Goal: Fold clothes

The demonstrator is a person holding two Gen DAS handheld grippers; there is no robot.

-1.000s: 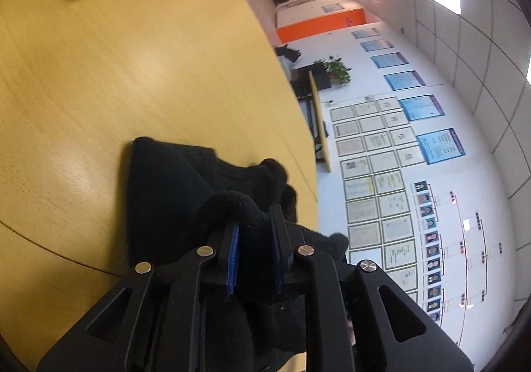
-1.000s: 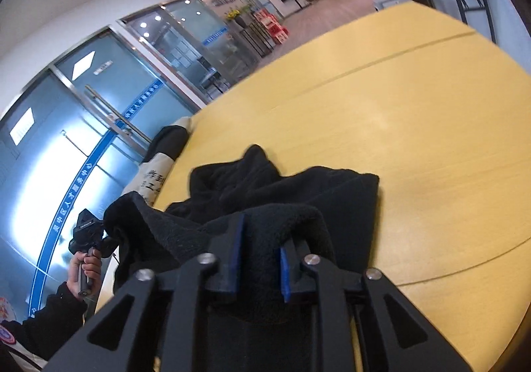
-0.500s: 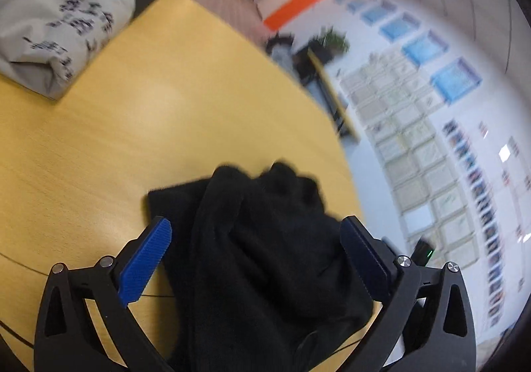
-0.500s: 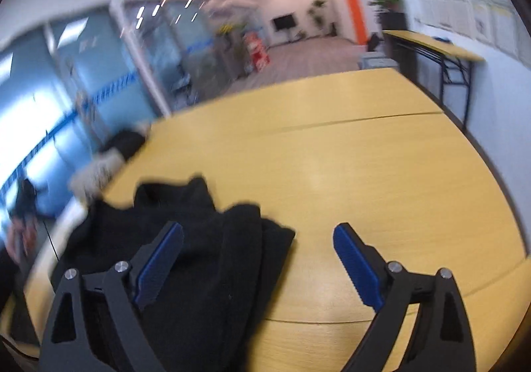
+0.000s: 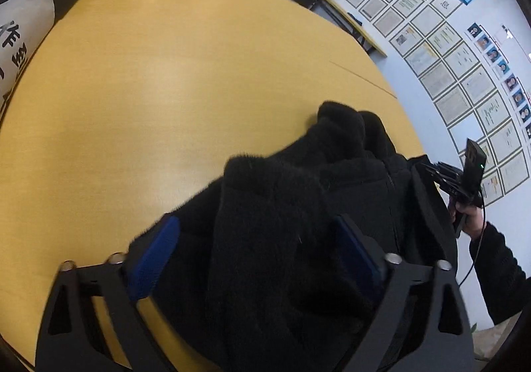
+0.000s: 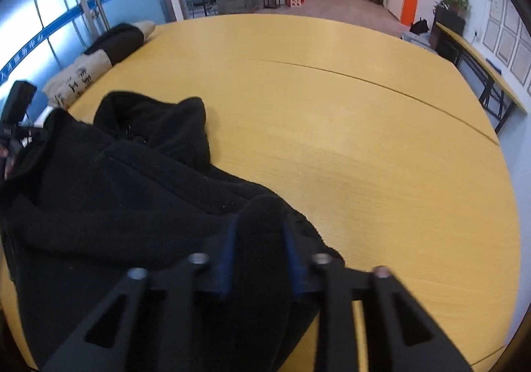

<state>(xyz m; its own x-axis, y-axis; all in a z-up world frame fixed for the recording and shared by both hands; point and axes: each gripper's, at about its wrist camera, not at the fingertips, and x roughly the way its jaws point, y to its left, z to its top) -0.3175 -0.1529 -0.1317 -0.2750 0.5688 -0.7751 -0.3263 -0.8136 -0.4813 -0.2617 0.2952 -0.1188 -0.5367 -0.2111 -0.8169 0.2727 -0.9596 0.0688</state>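
Note:
A crumpled black fleece garment (image 5: 298, 206) lies on the yellow table (image 5: 149, 89) near its front edge. My left gripper (image 5: 255, 239) is open, its blue pads (image 5: 156, 255) wide apart with a thick hump of the fleece between them. In the right wrist view the same fleece (image 6: 99, 189) spreads to the left, collar and zip on top. My right gripper (image 6: 260, 239) is shut on a raised fold at the garment's right edge. The fabric hides the lower parts of both grippers' pads.
A beige printed bag with a dark item on it (image 6: 83, 76) lies at the table's far left edge (image 5: 23, 36). A seam crosses the tabletop (image 6: 381, 86). A hand (image 5: 468, 216) holds the other gripper at the right. A narrow side table (image 6: 478, 66) stands by the wall.
Both grippers, shut on the fleece a second ago, opened and let it go. Now the right has shut on a fold again, and the open left has moved low over the garment.

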